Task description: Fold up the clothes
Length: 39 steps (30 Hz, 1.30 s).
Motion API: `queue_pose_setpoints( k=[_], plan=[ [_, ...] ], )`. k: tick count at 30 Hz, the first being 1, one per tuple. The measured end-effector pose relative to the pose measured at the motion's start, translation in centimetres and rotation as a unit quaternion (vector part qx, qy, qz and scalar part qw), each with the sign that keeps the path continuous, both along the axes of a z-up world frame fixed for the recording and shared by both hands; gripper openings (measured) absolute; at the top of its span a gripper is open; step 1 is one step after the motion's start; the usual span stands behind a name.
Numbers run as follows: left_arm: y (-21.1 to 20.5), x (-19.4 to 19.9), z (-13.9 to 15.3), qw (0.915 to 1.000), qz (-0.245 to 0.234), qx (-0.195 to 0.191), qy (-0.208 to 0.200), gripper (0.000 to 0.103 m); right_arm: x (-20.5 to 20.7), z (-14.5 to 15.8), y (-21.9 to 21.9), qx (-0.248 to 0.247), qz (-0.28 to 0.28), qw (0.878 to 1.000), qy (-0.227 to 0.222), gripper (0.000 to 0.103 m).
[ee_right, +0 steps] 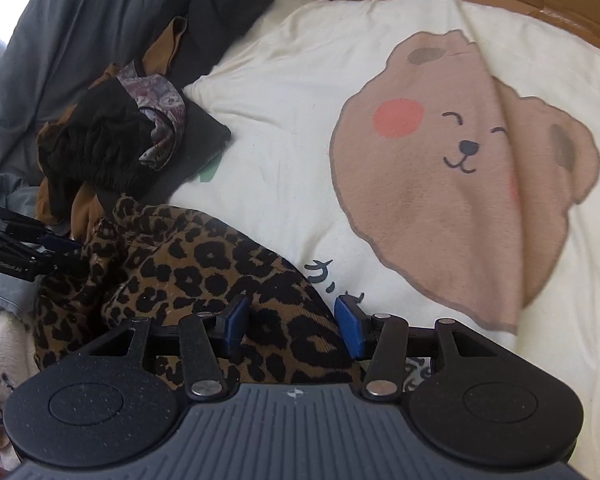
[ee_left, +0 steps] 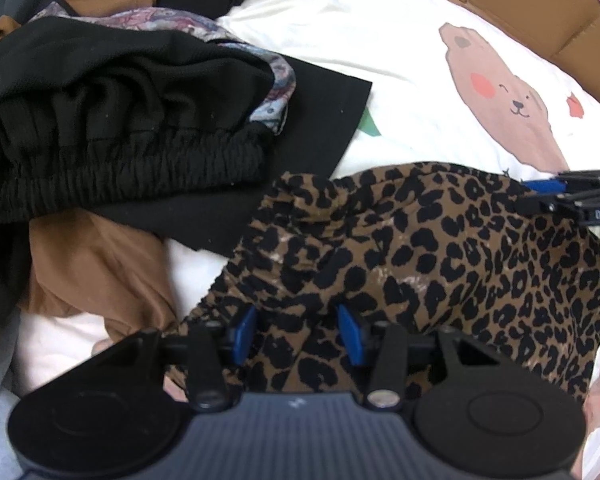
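**Leopard cloth under both grippers**

Leopard-print garment (ee_left: 440, 248) fills the foreground of the left wrist view, bunched on the cream bear blanket (ee_left: 400, 52). Over it the left gripper (ee_left: 297, 330) points steeply down, its blue pads (ee_left: 245, 334) parted with a ridge of the print rising between them; I cannot tell whether they pinch it or only straddle it. At the right edge the other tool reaches the garment's far border. Behind sits a heap of black elastic-waisted clothing (ee_left: 120, 152), with tan fabric (ee_left: 96, 264) spilling beneath.

From the right wrist view, the right gripper (ee_right: 294, 326) hovers at the garment's near corner, jaws standing apart, the left pad over the print and the right pad over bare blanket. Nothing looks clamped. The left tool shows at the far left, nosing into the crumpled end.

My guess is they are taking hold to spread it flat. To do that well, each jaw should bite one clean edge, not a bundle of layers, then both should draw apart evenly, clear of the dark heap.
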<state>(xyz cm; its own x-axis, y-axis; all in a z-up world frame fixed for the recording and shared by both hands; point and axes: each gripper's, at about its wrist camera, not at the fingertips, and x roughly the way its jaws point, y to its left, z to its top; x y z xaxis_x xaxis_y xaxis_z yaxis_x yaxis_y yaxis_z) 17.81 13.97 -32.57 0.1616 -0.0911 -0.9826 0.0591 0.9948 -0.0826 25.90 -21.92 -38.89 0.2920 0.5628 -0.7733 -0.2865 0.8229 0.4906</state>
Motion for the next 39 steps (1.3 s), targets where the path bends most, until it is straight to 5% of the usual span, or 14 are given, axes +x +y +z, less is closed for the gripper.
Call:
queue_pose_setpoints(
  k=[2,4,6,8,12,14,28,39],
  plan=[
    [0.0,-0.2,0.0,1.0000,-0.001,-0.004,0.003,0.048,0.2,-0.1,0.1,0.001,0.006,1.000,0.003,0.055],
    [0.2,-0.4,0.2,0.9999,0.000,-0.013,0.007,0.048,0.3,0.0,0.3,-0.007,0.016,1.000,-0.001,0.040],
    [0.3,-0.6,0.2,0.9997,0.000,-0.021,0.012,0.048,0.2,0.1,0.3,-0.017,0.022,1.000,0.002,0.010],
    [0.4,-0.9,0.3,0.9994,-0.002,-0.030,0.019,0.043,-0.1,0.2,0.3,-0.015,0.024,1.000,0.003,0.003],
    [0.4,-1.1,0.7,0.9993,-0.013,-0.030,0.018,0.031,-1.2,1.5,-0.1,-0.009,0.012,1.000,-0.015,0.001],
    [0.6,-1.1,0.9,0.9988,-0.012,-0.043,0.021,0.008,-1.8,2.4,-0.9,-0.009,-0.007,1.000,-0.024,0.001],
    [-4.4,-0.3,5.3,0.9923,-0.070,-0.097,-0.035,0.007,-10.1,7.7,-9.4,-0.003,-0.120,0.992,-0.045,0.000],
    [-10.4,0.8,7.1,0.9836,-0.131,-0.107,-0.062,0.007,-18.9,10.3,-17.5,-0.032,-0.254,0.966,-0.019,0.001]
  ],
)
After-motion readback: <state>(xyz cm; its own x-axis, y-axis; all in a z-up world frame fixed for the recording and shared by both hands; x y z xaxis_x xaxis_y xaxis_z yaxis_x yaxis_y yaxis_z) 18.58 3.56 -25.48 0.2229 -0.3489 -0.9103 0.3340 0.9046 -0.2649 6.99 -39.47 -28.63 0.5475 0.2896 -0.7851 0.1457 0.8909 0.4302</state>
